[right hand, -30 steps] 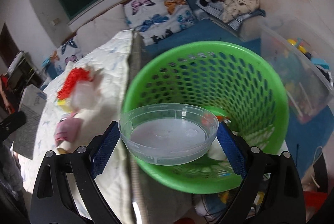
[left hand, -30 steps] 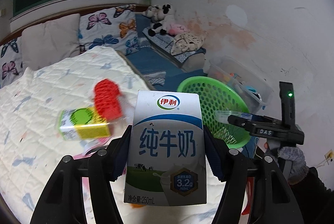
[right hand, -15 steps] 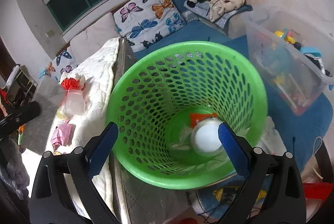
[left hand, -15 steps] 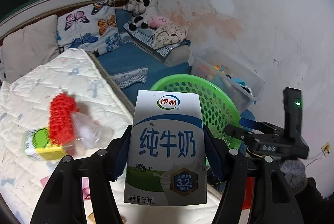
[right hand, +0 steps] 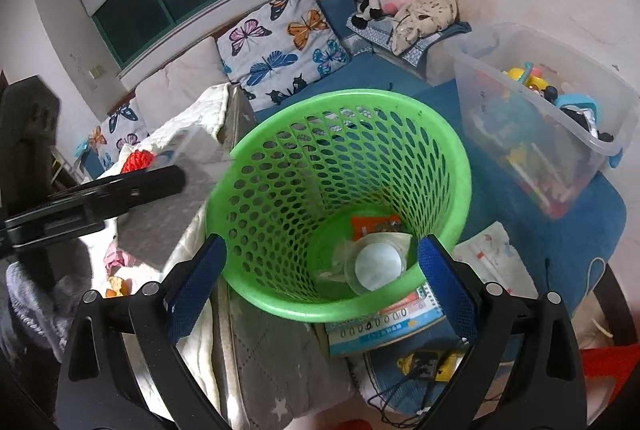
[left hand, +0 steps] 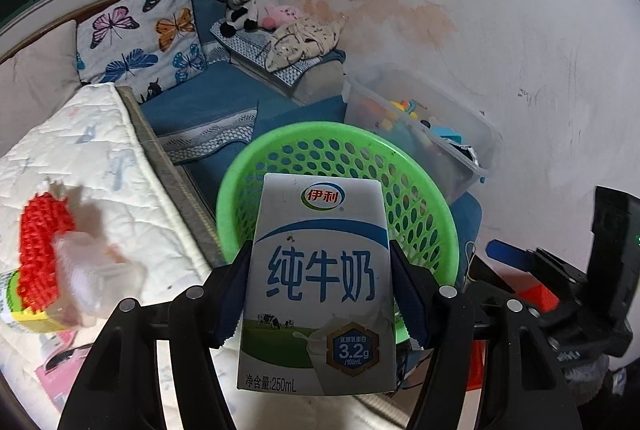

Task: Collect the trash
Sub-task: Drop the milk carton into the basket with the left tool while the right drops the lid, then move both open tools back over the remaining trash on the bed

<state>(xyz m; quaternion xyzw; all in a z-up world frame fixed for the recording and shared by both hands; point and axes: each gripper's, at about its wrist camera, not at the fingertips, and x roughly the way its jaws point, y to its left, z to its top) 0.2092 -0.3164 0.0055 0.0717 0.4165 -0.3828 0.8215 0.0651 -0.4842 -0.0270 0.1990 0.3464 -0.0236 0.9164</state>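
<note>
Carton (left hand: 318, 282) clamped in left gripper (left hand: 320, 298), now carried over basket (left hand: 436, 201). Right gripper (right hand: 320, 284) wide, empty; its dish (right hand: 378, 266) dropped inside. Carton goes next.

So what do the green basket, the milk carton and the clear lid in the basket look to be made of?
Green basket: moulded plastic, slightly glossy, going by the even perforated holes and smooth rolled rim. Milk carton: coated paperboard, judging by its printed faces and folded edges with a soft sheen. Clear lid: probably thin translucent plastic, cloudy at its flat centre.
</note>
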